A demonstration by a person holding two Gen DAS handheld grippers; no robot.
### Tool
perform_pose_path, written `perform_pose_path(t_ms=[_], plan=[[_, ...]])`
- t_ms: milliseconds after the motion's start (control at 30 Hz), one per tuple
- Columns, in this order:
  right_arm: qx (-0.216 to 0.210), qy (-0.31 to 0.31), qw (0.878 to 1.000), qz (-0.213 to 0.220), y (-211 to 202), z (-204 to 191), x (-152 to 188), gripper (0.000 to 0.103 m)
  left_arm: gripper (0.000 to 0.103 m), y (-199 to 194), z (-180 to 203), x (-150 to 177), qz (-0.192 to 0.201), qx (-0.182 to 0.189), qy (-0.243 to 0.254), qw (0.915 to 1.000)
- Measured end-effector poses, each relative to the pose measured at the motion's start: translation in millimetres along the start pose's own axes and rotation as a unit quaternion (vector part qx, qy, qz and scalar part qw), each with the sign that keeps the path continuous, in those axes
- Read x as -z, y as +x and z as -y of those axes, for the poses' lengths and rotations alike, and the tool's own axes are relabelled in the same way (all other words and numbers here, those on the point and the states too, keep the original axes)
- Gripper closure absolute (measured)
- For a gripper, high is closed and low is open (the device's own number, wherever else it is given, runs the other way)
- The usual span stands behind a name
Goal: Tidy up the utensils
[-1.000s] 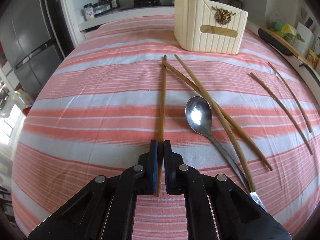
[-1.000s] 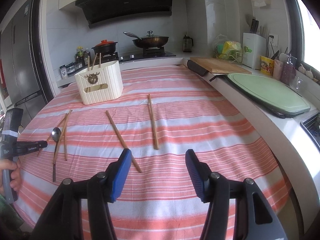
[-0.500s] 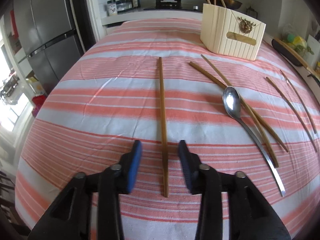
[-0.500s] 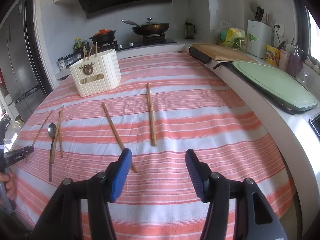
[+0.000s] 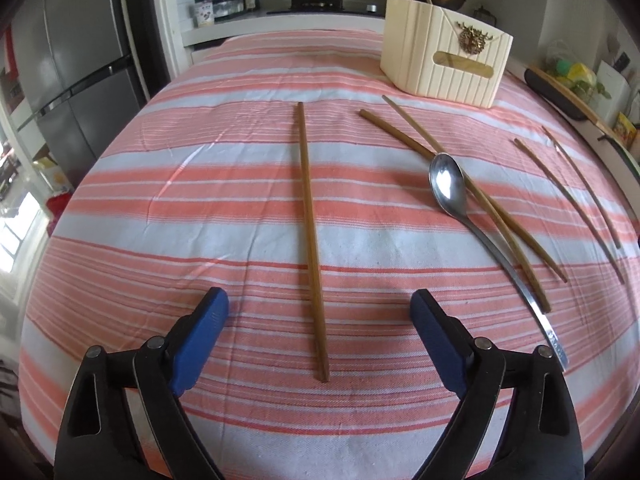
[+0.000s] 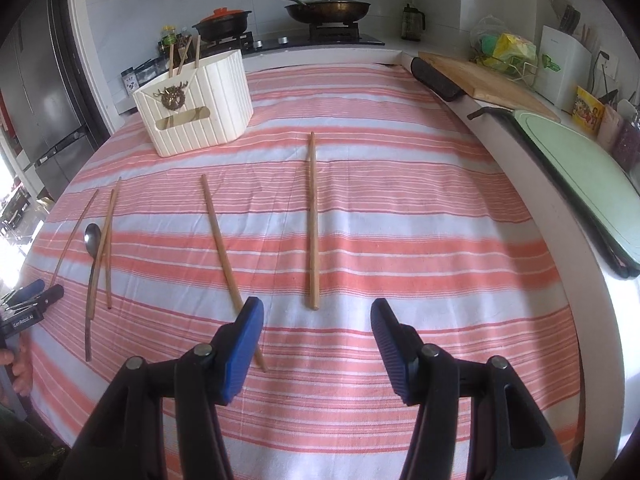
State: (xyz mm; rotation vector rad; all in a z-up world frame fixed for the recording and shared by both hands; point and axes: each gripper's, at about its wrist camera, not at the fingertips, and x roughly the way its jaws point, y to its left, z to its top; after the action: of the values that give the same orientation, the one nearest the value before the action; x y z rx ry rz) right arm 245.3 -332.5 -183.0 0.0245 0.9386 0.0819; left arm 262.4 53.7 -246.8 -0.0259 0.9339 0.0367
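Observation:
My left gripper (image 5: 320, 300) is open and empty, its jaws wide on either side of the near end of a brown chopstick (image 5: 310, 232) lying on the striped cloth. To its right lie a metal spoon (image 5: 472, 224) and two crossed chopsticks (image 5: 480, 196), then two more chopsticks (image 5: 568, 196). The cream utensil holder (image 5: 444, 62) stands at the back with chopsticks in it. My right gripper (image 6: 316, 316) is open and empty above the cloth, near the ends of two chopsticks (image 6: 312, 216), (image 6: 222, 240). The holder shows at the back left in the right wrist view (image 6: 196, 104).
The table (image 6: 440, 240) has a pink and white striped cloth. A stove with pots (image 6: 328, 10) is behind it. A wooden board (image 6: 484, 80) and a green board (image 6: 576, 160) lie on the counter to the right. A fridge (image 5: 80, 68) stands to the left.
My left gripper opened, let go of the chopstick and pulled back; the chopstick now lies apart from the spoon. My right gripper moved forward over the table.

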Motion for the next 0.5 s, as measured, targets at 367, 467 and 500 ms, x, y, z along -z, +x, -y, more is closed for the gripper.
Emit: perform_pose_path(t_ms=[367, 467, 500], plan=[[0.000, -0.028, 0.998, -0.056, 67, -11, -35, 0.046, 0.001, 6, 3, -6, -0.020, -0.001, 0.010, 0.9998], [0.010, -0.045, 0.997, -0.057, 78, -12, -38, 0.044, 0.000, 7, 2, -7, -0.022, 0.000, 0.011, 0.9997], [0.008, -0.047, 0.997, -0.056, 78, -12, -39, 0.044, 0.000, 7, 2, -7, -0.021, 0.000, 0.010, 0.9997]])
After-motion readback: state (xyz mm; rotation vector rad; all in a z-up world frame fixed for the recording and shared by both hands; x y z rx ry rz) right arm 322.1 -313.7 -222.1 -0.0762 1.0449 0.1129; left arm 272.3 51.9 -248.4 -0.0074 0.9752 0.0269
